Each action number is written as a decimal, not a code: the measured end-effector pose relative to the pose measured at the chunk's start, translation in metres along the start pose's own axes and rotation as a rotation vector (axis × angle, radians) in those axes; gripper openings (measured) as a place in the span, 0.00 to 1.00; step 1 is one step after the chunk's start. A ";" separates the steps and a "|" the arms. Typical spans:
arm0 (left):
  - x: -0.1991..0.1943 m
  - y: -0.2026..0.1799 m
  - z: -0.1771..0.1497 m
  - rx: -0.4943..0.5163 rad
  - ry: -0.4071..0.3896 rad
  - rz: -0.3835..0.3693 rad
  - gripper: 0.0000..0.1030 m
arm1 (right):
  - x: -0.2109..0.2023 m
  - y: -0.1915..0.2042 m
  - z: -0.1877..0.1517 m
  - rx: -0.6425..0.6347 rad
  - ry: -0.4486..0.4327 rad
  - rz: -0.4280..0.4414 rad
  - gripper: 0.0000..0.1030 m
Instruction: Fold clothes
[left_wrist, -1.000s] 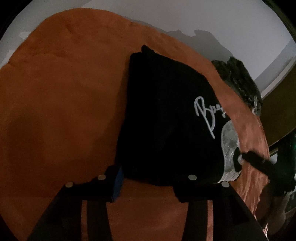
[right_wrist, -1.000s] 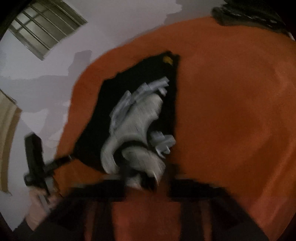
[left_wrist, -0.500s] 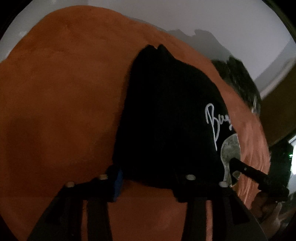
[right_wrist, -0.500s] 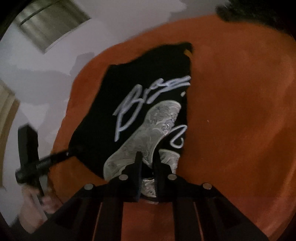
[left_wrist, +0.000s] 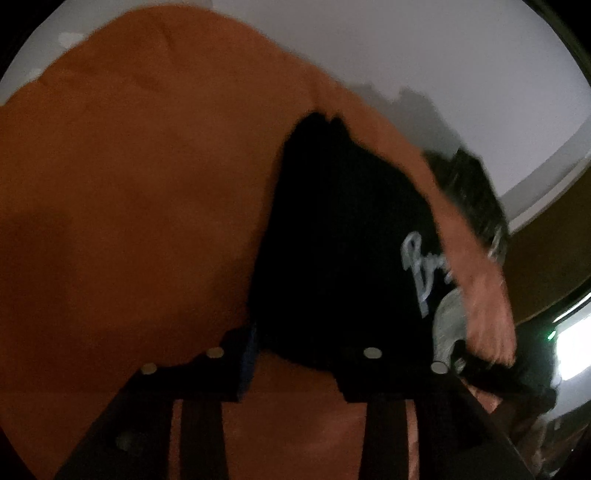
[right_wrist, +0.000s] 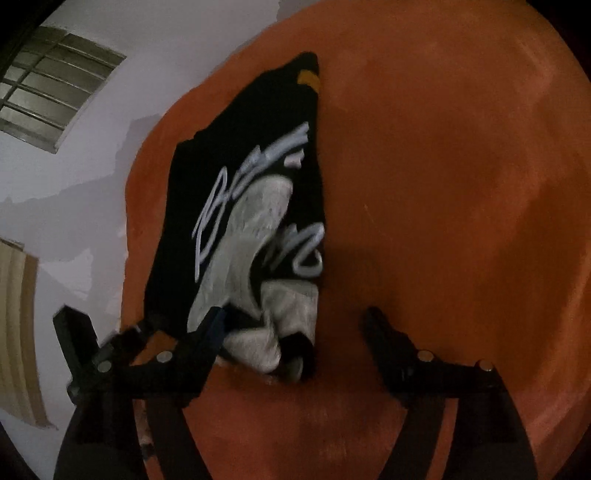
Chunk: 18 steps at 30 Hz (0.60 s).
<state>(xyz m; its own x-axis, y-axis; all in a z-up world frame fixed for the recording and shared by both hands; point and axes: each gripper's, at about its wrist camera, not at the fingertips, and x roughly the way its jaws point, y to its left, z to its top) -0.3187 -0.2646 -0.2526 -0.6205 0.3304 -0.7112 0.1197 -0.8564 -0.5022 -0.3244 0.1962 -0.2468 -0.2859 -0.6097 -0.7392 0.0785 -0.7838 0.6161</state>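
A folded black garment (left_wrist: 343, 240) with white script and a grey print (right_wrist: 236, 236) lies on an orange blanket (left_wrist: 129, 221). My left gripper (left_wrist: 301, 369) is at the garment's near left corner, jaws opening, with the near edge lying between its fingers. My right gripper (right_wrist: 295, 328) is at the near right end. Its jaws are opening wide, and the rumpled grey-printed edge lies loose between them. Only its left fingertip touches the cloth. In the right wrist view the left gripper's fingers (right_wrist: 144, 326) reach the garment's near left corner.
The orange blanket (right_wrist: 461, 184) spreads wide to the right of the garment and toward me. A heap of dark clothing (left_wrist: 469, 192) lies at its far right edge. Beyond are a white wall and a barred window (right_wrist: 48, 92).
My right gripper, shut on the garment's near edge half a second ago, has spread its jaws and the edge has dropped in a rumple. The garment has slid right in the left wrist view.
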 end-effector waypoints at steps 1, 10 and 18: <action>0.001 0.000 0.002 0.000 0.006 0.002 0.60 | 0.004 0.003 -0.001 -0.019 0.011 -0.001 0.73; 0.042 -0.001 0.006 -0.061 0.141 -0.012 0.23 | 0.036 0.010 0.009 0.042 0.006 0.028 0.42; -0.030 -0.013 -0.035 -0.156 0.098 -0.089 0.19 | -0.008 0.026 -0.009 0.045 -0.041 0.092 0.09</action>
<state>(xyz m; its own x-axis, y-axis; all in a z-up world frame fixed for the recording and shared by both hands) -0.2747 -0.2495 -0.2414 -0.5561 0.4454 -0.7017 0.1912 -0.7530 -0.6296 -0.3121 0.1797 -0.2278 -0.3184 -0.6727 -0.6679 0.0633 -0.7181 0.6930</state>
